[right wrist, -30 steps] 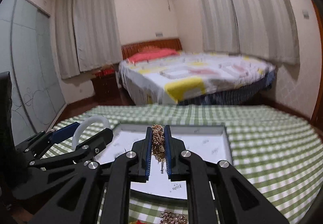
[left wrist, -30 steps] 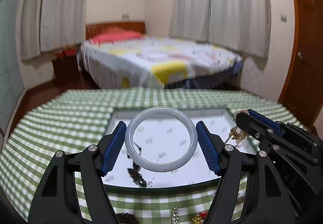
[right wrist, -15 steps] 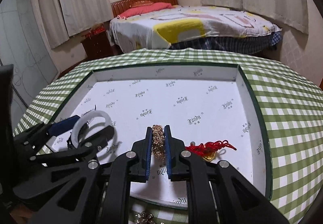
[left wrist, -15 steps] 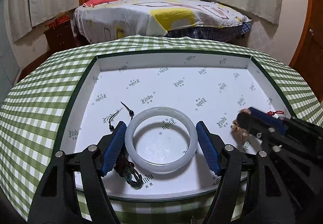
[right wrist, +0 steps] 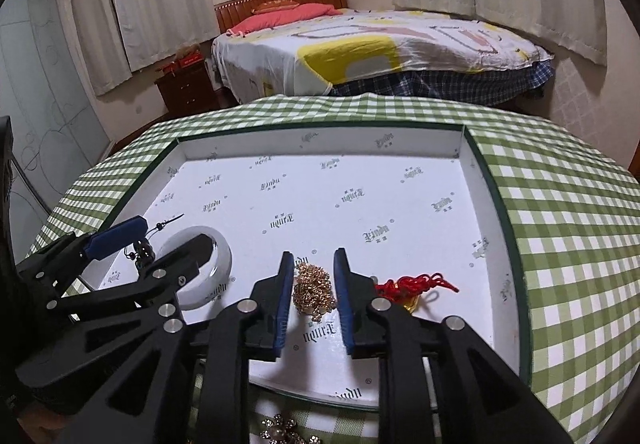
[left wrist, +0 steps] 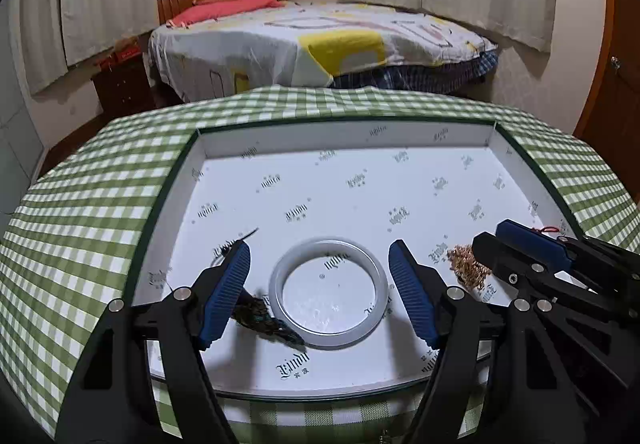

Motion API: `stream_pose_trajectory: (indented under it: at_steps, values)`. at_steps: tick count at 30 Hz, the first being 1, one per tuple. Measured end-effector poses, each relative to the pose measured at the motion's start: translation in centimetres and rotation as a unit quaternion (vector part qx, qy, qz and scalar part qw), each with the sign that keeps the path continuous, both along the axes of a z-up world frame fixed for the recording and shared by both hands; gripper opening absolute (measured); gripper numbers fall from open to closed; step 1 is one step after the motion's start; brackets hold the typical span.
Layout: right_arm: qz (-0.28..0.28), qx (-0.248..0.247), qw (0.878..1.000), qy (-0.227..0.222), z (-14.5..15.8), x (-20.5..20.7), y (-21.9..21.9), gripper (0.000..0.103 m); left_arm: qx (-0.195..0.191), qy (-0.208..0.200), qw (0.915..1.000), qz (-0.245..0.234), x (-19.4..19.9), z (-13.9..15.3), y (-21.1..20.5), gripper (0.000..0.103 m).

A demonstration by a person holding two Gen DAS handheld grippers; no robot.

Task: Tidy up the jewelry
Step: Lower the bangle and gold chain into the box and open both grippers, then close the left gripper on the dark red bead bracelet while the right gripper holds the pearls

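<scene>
Nearest the right wrist camera, a beaded brooch-like piece (right wrist: 280, 430) lies on the checked tablecloth (right wrist: 568, 244) in front of the box, not yet put away. Both tongs have just let go. The left gripper (left wrist: 320, 294), which half a second ago clamped the pale bangle (left wrist: 329, 293), now stands with its blue pads wide apart and clear of the ring on both sides. The right gripper (right wrist: 310, 306), which was pinching the gold chain (right wrist: 313, 292), has also spread, and the chain rests in a small heap between its fingers. So both pieces now lie on the floor of the white-lined box (left wrist: 400, 132), near its front edge; I judge these two placements done, and the grippers free to back out and fetch the piece outside. Beside the bangle lies a dark beaded cord (left wrist: 264, 318), and right of the chain a red knotted charm (right wrist: 416, 284). The lining repeats a blackletter logo that seems to read "Lindu", with tiny unreadable characters beneath it. Beyond the table stands a bed (left wrist: 320, 40).
</scene>
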State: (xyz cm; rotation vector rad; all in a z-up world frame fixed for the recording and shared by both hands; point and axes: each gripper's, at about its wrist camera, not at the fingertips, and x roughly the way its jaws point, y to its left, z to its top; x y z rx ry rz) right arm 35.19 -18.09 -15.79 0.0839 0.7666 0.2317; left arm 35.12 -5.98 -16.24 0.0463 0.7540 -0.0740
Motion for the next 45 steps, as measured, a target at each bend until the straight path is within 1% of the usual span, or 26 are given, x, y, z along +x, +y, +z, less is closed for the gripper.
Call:
stream_pose_trajectory:
  at_steps: [2,4,6,10,11,12,13,18,22,26,29,33,41,45]
  values:
    - [-0.004,-0.001,1.0,-0.009,0.5,-0.5,-0.1,0.032,-0.004,-0.012,0.9999,0.001,-0.5,0.5,0.1,0.071]
    - [-0.006,-0.003,1.0,-0.019,1.0,-1.0,-0.2,0.034,-0.007,-0.022,0.9997,0.001,-1.0,1.0,0.3,0.071]
    - [-0.008,-0.009,0.999,-0.03,1.5,-1.6,-0.2,0.035,-0.006,-0.036,0.9993,0.002,-1.8,1.6,0.3,0.071]
    - [-0.015,-0.003,0.999,-0.051,2.6,-3.4,-0.7,0.038,-0.003,-0.065,0.9979,-0.001,-3.6,2.8,0.3,0.072]
    - [-0.017,-0.002,0.998,-0.055,2.9,-3.7,-0.8,0.039,-0.002,-0.069,0.9976,-0.001,-4.0,3.0,0.3,0.073]
    - [-0.019,-0.001,0.998,-0.059,3.1,-4.1,-1.0,0.039,-0.001,-0.075,0.9972,-0.001,-4.5,3.3,0.2,0.076]
    - [-0.022,0.0,0.998,-0.064,3.4,-4.7,-1.1,0.039,0.0,-0.083,0.9966,-0.001,-5.1,3.6,0.3,0.077]
    - [-0.03,-0.005,0.996,-0.086,4.6,-7.0,-1.4,0.039,0.004,-0.121,0.9927,-0.001,-8.2,5.1,0.2,0.077]
    - [-0.04,-0.013,0.994,-0.102,5.1,-9.5,-1.9,0.044,0.011,-0.138,0.9903,0.004,-10.8,5.8,0.4,0.077]
    - [-0.048,-0.027,0.993,-0.108,4.7,-12.0,-2.8,0.046,0.005,-0.139,0.9901,0.02,-13.3,5.7,1.4,0.078]
    - [-0.054,-0.038,0.992,-0.108,4.0,-13.7,-3.5,0.049,0.0,-0.134,0.9904,0.033,-14.8,5.4,2.5,0.078]
    - [-0.068,-0.055,0.991,-0.1,2.6,-15.7,-4.6,0.052,0.004,-0.125,0.9909,0.048,-17.0,4.6,3.8,0.078]
    - [-0.088,-0.055,0.992,-0.071,0.3,-17.4,-6.3,0.053,0.01,-0.096,0.9922,0.079,-19.5,2.5,6.3,0.078]
    - [-0.096,-0.054,0.992,-0.056,-0.5,-17.3,-6.6,0.053,0.007,-0.083,0.9925,0.089,-20.1,1.9,7.0,0.078]
